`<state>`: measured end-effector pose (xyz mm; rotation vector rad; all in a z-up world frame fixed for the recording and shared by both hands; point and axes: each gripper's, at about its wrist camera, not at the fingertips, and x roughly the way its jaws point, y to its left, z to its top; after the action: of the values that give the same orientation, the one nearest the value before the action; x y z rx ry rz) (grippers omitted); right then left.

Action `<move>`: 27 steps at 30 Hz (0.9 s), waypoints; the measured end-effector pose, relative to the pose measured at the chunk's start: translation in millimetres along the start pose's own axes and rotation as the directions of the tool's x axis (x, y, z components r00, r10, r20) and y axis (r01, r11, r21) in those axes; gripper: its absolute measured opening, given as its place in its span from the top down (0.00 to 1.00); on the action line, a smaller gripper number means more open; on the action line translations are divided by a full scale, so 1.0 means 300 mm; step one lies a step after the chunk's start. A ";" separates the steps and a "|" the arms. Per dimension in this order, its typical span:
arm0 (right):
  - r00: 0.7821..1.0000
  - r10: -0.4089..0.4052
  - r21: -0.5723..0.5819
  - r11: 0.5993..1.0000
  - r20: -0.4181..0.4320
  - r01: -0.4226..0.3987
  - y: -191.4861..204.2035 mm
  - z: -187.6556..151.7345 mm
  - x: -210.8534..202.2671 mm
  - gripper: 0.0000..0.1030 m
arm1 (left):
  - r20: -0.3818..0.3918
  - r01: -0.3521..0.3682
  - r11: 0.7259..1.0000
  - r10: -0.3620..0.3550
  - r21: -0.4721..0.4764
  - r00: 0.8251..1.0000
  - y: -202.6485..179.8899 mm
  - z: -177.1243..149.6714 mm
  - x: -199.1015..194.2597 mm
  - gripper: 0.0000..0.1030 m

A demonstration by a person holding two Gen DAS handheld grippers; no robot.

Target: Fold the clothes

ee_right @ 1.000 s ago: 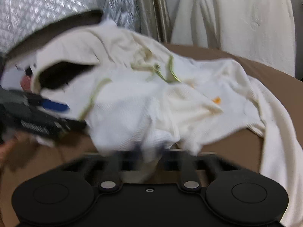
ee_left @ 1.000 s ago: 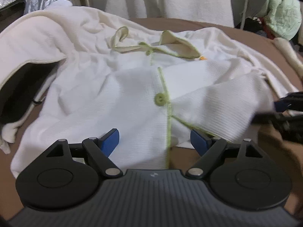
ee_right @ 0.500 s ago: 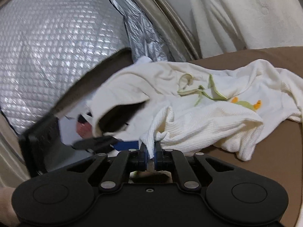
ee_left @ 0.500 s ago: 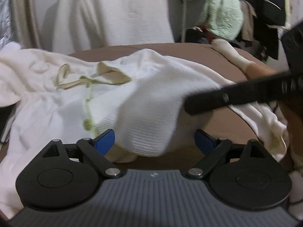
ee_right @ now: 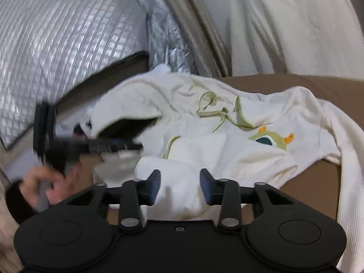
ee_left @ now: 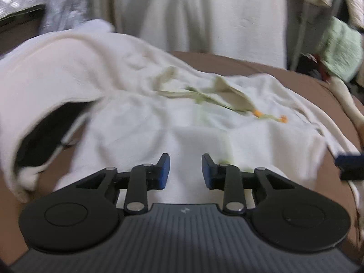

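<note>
Nearest to me, left gripper: blue pads spread apart, nothing between them, released. It hovers over the near hem of the cream cardigan; I cannot tell whether the pads touch the cloth. View blurred.

Right gripper: pads likewise parted, released, with the cardigan's folded-over near edge lying directly ahead of and below the gap. Contact with the cloth not resolvable.

The cardigan lies spread on the brown surface, front up. Near portion folded over itself. Beyond that fold, a green monster patch with orange horns sits to the right of the button line. Farther still, the green-trimmed collar lies open at the cardigan's far middle. One sleeve trails off the cardigan's right side along the brown surface.

Left of the cardigan, seen from the right wrist: my left hand on its handle.

Beyond the cardigan: a silver quilted panel at far left, white hanging fabric behind.
</note>
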<state>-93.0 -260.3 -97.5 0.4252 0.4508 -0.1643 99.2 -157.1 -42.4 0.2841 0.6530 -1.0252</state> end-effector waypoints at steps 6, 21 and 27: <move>0.978 -0.084 -0.238 0.970 -0.190 0.037 0.110 -0.086 0.093 0.45 | -0.026 0.024 0.994 -0.027 -0.104 0.999 0.115 0.020 -0.013 0.71; 0.931 -0.315 -0.288 0.923 -0.187 0.254 0.070 -0.131 0.131 0.44 | -0.317 0.286 0.953 -0.304 -0.105 0.898 -0.071 -0.073 0.108 0.19; 0.934 -0.333 -0.324 0.904 -0.129 0.278 0.085 -0.108 0.129 0.92 | -0.362 0.327 0.936 -0.352 -0.129 0.863 -0.098 -0.085 0.114 0.19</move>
<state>-64.8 -225.6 -132.3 0.0643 0.7125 -0.3592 76.6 -182.8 -81.3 0.3227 1.1173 -1.2993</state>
